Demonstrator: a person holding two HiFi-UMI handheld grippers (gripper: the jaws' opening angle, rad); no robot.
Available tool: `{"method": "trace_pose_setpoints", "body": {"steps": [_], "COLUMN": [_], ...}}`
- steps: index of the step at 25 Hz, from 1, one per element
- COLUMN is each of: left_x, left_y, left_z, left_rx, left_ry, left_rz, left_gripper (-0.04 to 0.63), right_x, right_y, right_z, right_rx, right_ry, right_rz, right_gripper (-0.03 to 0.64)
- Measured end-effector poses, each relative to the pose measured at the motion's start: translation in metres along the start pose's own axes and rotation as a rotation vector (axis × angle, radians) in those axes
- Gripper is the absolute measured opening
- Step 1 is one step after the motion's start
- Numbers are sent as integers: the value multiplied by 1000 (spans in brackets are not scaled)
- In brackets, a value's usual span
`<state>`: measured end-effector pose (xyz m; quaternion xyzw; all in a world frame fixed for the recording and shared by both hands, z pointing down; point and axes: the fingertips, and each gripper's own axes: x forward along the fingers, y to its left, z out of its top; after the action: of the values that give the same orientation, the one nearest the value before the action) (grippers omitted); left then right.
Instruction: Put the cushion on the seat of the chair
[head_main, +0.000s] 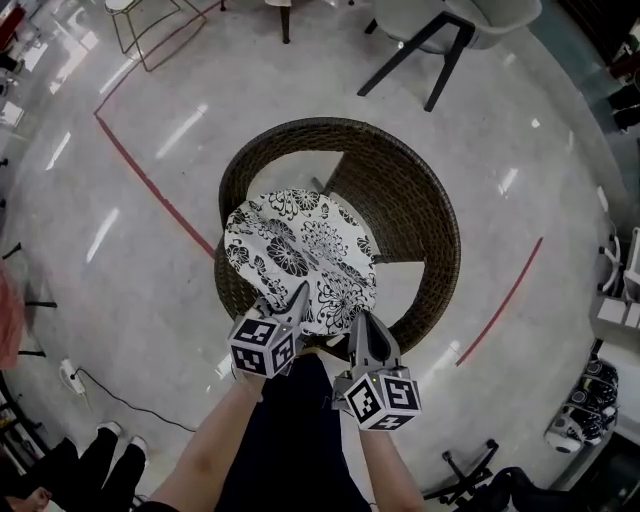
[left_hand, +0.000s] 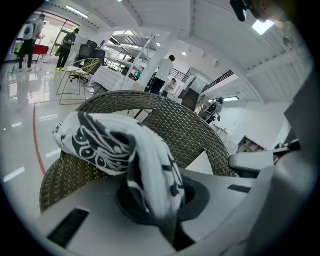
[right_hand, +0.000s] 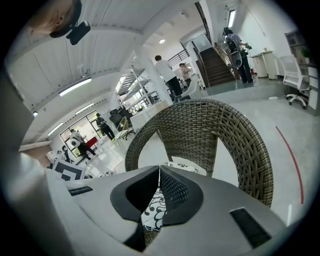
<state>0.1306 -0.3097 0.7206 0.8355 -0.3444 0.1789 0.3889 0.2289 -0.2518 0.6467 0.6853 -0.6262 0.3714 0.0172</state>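
A white cushion (head_main: 300, 250) with a black flower print hangs over the seat of a round brown wicker chair (head_main: 420, 200). My left gripper (head_main: 300, 295) is shut on the cushion's near edge, and in the left gripper view the cloth (left_hand: 100, 140) bunches up out of the closed jaws (left_hand: 155, 200) in front of the chair's back (left_hand: 190, 135). Just to its right, my right gripper (head_main: 358, 322) is shut on the same near edge. In the right gripper view a strip of printed cloth (right_hand: 152, 210) shows between the closed jaws (right_hand: 160, 170), with the wicker back (right_hand: 240, 145) beyond.
Red tape lines (head_main: 150, 180) cross the shiny floor left and right of the chair. A grey chair (head_main: 440, 40) stands at the top and a wire chair (head_main: 150, 25) at the top left. A cable (head_main: 70, 375) and a person's shoes (head_main: 110, 430) lie at lower left.
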Motion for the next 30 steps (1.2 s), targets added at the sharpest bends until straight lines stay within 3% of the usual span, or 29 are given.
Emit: {"method": "trace_pose_setpoints", "body": {"steps": [22, 30], "left_x": [-10, -17], "left_y": [64, 84], "left_z": [-87, -120], "left_rx": [-151, -182], "left_ry": [120, 184], "left_rz": [89, 184], "left_gripper": [32, 40], "right_x": [16, 5], "right_y": [35, 40], "right_z": [-64, -93], "right_rx": [-35, -44], "right_ry": [71, 97], "right_rz": [58, 51], "right_gripper": [11, 11]}}
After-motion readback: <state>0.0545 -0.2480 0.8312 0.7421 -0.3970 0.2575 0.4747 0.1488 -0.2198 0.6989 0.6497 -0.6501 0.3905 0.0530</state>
